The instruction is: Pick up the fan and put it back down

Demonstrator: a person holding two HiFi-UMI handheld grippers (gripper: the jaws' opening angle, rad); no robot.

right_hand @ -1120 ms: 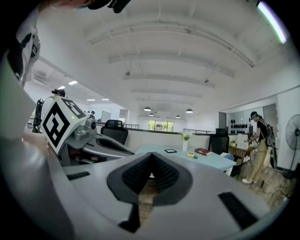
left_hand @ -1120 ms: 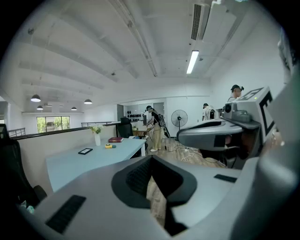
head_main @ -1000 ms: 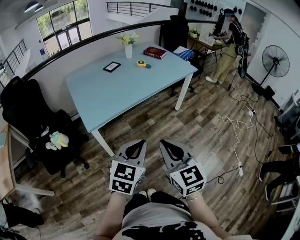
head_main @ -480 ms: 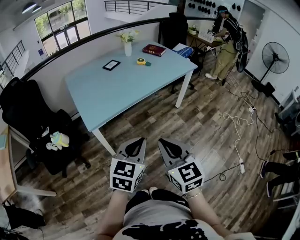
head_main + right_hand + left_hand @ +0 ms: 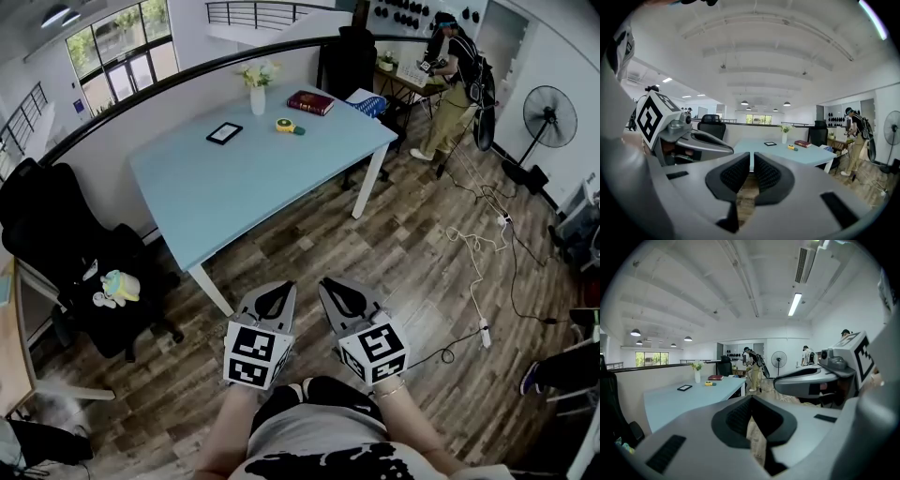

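The black pedestal fan [image 5: 548,112] stands on the wood floor far off at the right, by the wall. It also shows small in the left gripper view, fan [image 5: 778,358], and at the edge of the right gripper view, fan [image 5: 894,125]. Both grippers hang side by side close to the body, over the floor and far from the fan. My left gripper [image 5: 272,286] is shut and empty. My right gripper [image 5: 334,282] is just starting to open: only a thin slit shows between its pads [image 5: 738,172], with nothing in it.
A light blue table [image 5: 234,178] stands ahead with a book [image 5: 309,103], a vase [image 5: 258,98] and a tablet [image 5: 224,133]. A black office chair [image 5: 66,234] is at the left. Cables and a power strip [image 5: 483,333] lie on the floor between me and the fan. A person [image 5: 455,80] works at the back.
Both grippers have sunk a little and stay side by side. The legs at the right edge have drawn mostly out of view.
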